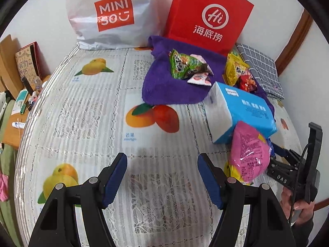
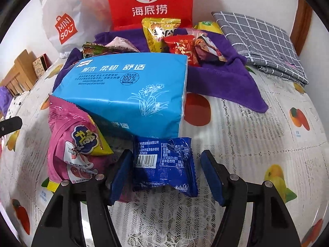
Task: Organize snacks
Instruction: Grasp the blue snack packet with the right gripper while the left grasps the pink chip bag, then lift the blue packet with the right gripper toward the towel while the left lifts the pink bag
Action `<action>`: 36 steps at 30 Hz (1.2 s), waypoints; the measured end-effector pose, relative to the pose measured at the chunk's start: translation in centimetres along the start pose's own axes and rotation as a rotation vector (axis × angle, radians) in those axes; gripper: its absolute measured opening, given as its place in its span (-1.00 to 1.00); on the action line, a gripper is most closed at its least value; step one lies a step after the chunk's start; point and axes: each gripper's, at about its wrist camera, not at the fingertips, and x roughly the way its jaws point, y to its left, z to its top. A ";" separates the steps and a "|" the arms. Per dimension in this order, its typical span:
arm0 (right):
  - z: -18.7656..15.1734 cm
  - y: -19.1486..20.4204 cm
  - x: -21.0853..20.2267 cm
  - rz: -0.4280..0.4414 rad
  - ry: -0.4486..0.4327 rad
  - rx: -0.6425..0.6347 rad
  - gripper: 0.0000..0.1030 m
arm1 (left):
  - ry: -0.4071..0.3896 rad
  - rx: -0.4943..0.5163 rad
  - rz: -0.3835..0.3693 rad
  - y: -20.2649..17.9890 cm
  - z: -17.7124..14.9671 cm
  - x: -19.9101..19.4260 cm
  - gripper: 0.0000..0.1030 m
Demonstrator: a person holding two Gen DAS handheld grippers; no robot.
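**Blue snack packet sits between the right jaws, not yet pinched**

The right gripper [image 2: 166, 175] straddles a small blue snack packet [image 2: 164, 164] lying flat on the fruit-print tablecloth [image 2: 246, 123], just near of the blue tissue pack [image 2: 123, 90]. Its left pad touches the packet's edge; the right pad stands clear, so nothing is gripped. The packet looks light, crinkly and slick, probably with something crushable inside, so I'd take it across the puffed middle, gently. A pink snack bag [image 2: 70, 144] leans close on the left. The left gripper [image 1: 162, 177] hangs wide and empty over bare cloth.
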 end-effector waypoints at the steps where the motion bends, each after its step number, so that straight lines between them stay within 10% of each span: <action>1: 0.0 -0.1 -0.1 -0.004 -0.005 0.002 0.25 | 0.001 0.002 -0.002 0.0 -0.2 0.0 0.34; 9: -0.3 -1.1 -1.1 -0.010 -0.010 0.031 -0.16 | 0.012 0.023 -0.031 -1.2 -1.2 0.5 0.34; 29: -1.8 -6.8 -5.7 -0.024 -0.089 0.115 -0.16 | 0.030 0.185 -0.225 -11.0 -1.3 2.1 0.47; 36: -2.7 -9.1 -6.4 -0.032 -0.099 0.148 -0.16 | 0.069 0.175 -0.148 -13.4 -1.1 4.5 0.52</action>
